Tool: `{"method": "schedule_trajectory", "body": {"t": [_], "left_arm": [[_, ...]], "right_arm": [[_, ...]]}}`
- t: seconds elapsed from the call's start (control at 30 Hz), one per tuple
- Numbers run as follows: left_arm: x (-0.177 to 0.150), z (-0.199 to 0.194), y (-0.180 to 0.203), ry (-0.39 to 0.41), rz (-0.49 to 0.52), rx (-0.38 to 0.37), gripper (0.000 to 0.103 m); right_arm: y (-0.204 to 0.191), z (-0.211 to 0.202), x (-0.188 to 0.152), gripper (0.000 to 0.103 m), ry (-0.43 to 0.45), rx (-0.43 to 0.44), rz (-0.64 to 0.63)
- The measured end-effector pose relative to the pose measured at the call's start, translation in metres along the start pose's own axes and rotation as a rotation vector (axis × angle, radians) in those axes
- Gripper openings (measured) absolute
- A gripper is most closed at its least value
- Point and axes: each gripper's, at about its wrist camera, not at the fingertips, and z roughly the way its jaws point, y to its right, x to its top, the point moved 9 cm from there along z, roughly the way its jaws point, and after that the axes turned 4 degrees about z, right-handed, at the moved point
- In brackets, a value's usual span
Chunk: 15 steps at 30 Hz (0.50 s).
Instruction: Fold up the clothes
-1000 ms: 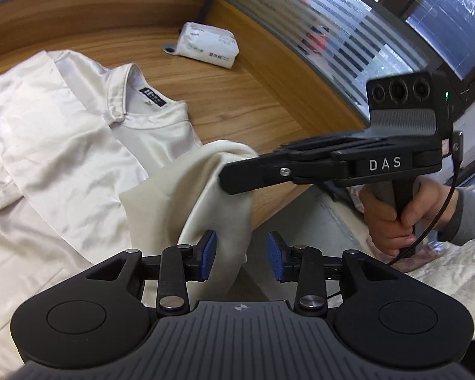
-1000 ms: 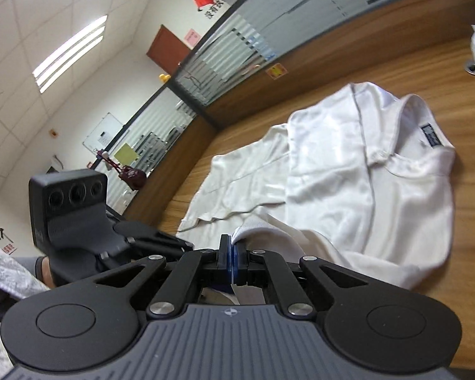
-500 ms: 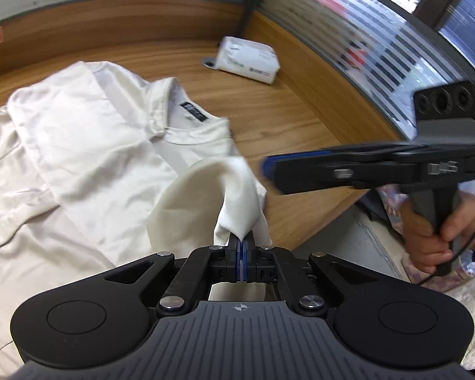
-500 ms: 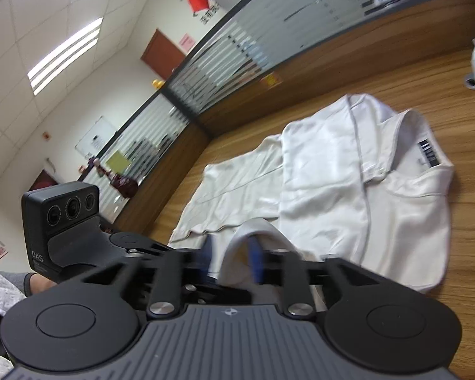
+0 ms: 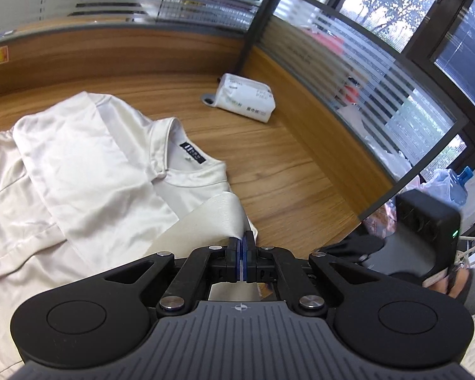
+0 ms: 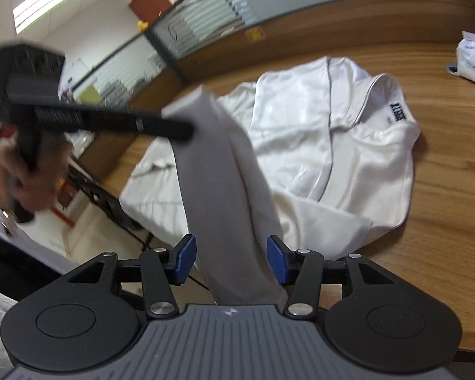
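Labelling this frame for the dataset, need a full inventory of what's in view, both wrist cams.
shirt: one, cream white, dark neck label, spread on the desk; its sleeve is lifted off the desk.
tissue pack: one, white, far corner of the desk.
desk: one, wood grain, under the shirt.
partition: frosted striped glass on wood panel, along the desk's back and side.
water bottle: one, blue, beyond the partition.
left gripper: black, blue pads, shut on the sleeve.
right gripper: black, blue pads, jaws just opened; sleeve between them, not pressed.
hand: one, on the left gripper's handle.
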Motion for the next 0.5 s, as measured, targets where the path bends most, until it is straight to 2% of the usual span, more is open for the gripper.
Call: {"method": "schedule_trajectory", "body": {"t": [0.23,0.3,0.37,0.43,0.5], "left_arm": [[0.005,-0.006,-0.002,0.016,-0.002,0.012,0.002],[0.006,-0.006,-0.006,0.017,-0.001,0.029,0.002],[0.006,-0.005,-0.01,0.018,-0.011,0.034,0.002],[0.006,-0.004,-0.015,0.017,-0.017,0.042,0.002],[0.006,-0.002,-0.021,0.012,-0.019,0.066,0.003]], "right_arm": [[-0.003,0.021,-0.008,0.054,-0.043,0.003,-0.04],[-0.005,0.024,-0.008,0.044,-0.061,0.01,-0.041],[-0.008,0.025,-0.007,0.019,-0.067,0.016,-0.046],[-0.011,0.023,-0.005,0.006,-0.072,0.03,-0.055],[-0.015,0.018,-0.002,0.002,-0.066,0.049,-0.059]]}}
